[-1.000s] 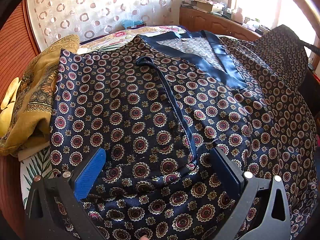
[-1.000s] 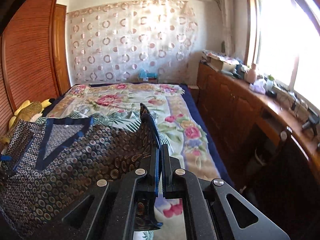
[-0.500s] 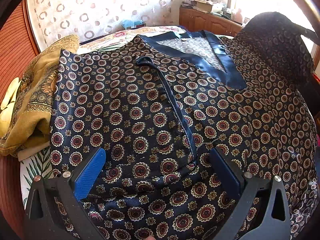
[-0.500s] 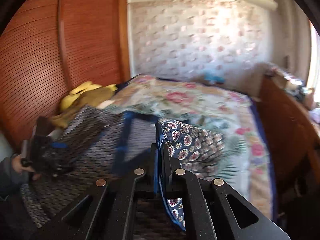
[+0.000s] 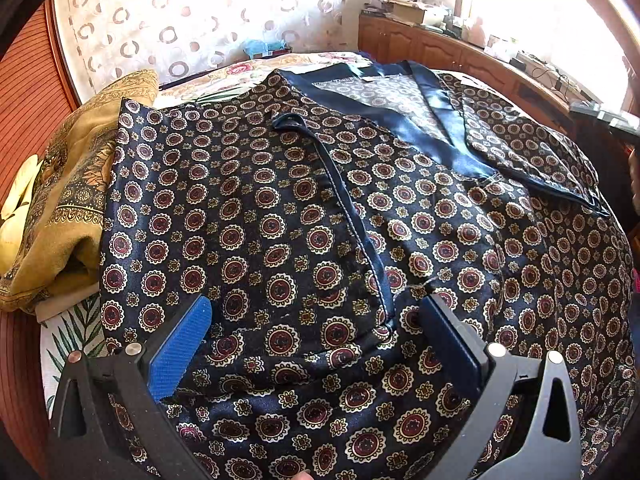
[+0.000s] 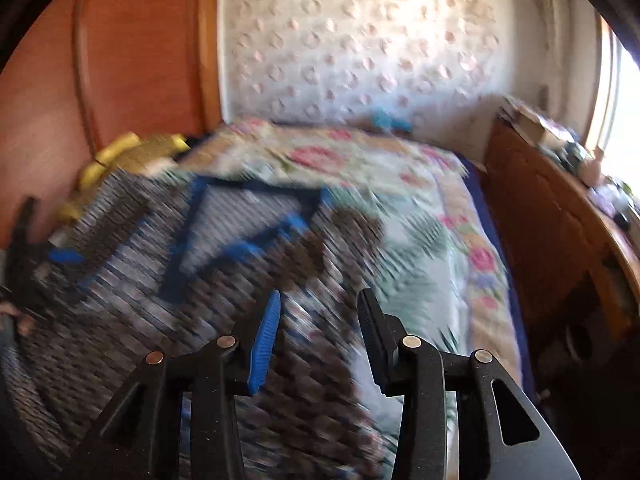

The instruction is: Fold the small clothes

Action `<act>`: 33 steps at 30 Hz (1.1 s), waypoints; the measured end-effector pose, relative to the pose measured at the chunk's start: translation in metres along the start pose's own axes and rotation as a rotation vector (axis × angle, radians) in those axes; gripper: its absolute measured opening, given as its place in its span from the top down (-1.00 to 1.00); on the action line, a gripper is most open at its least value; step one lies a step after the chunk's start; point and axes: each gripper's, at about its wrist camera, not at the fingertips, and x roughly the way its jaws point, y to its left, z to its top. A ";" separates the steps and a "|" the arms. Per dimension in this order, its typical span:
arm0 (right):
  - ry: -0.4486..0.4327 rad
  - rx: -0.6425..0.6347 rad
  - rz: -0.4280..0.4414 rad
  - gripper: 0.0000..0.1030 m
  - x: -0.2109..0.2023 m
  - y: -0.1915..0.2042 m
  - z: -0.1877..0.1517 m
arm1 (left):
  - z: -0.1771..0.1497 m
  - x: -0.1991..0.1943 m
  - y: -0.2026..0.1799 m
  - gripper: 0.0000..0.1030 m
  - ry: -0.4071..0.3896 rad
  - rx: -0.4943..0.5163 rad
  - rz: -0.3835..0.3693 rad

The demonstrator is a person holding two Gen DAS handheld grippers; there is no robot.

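Note:
A dark navy satin garment (image 5: 280,208) with red and cream medallions and a plain navy collar band lies spread on the bed. Its right sleeve (image 5: 532,156) is folded in over the body. My left gripper (image 5: 312,320) is open, its fingers resting wide apart on the lower cloth, holding nothing. In the blurred right wrist view the same garment (image 6: 168,280) lies below and left. My right gripper (image 6: 320,320) is open above the garment's right side, empty. The left gripper also shows at the far left in the right wrist view (image 6: 24,264).
A mustard patterned cloth (image 5: 68,200) lies bunched against the garment's left edge, by the red wooden headboard (image 5: 24,92). The floral bedspread (image 6: 400,200) stretches beyond. A wooden cabinet with clutter (image 6: 560,208) runs along the right under the window.
My right gripper carried the right sleeve over onto the garment's body, opened and let it go. It is moving, so its view is blurred. My left gripper has stayed put.

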 end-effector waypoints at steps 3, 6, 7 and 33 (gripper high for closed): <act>0.073 0.053 -0.001 0.19 0.022 -0.008 -0.010 | 0.000 0.000 0.000 -1.00 0.000 0.000 0.000; 0.108 0.099 0.042 0.19 0.028 -0.016 -0.025 | 0.000 0.000 0.000 -1.00 0.000 0.000 0.000; 0.114 0.105 0.052 0.19 0.033 -0.019 -0.025 | 0.000 0.001 0.000 -1.00 0.000 0.000 0.000; 0.157 0.140 0.169 0.06 0.102 -0.035 0.042 | 0.000 0.000 0.000 -1.00 -0.001 0.000 0.000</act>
